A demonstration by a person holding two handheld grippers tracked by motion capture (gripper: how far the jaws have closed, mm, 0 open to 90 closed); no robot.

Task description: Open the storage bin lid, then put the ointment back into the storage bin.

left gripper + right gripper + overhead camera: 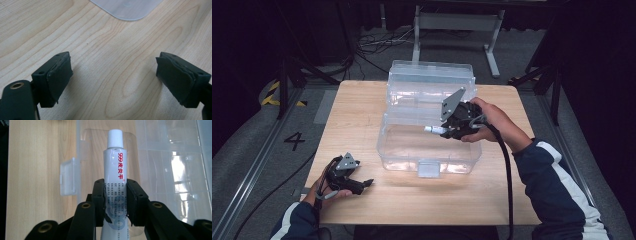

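Observation:
A clear plastic box stands open in the middle of the table, its lid tipped back. My right gripper hovers over the box's right side, shut on a white tube with red lettering; the white cap points toward the box's inside. Both black pads press the tube's lower half. My left gripper rests low at the table's front left, open, nothing between its pads. A rounded corner of the box shows ahead of it.
The wooden table carries the box, whose front latch faces the person. A cable trails from the right gripper along the sleeve. Beyond the table stand a metal frame, floor cables and dark stands.

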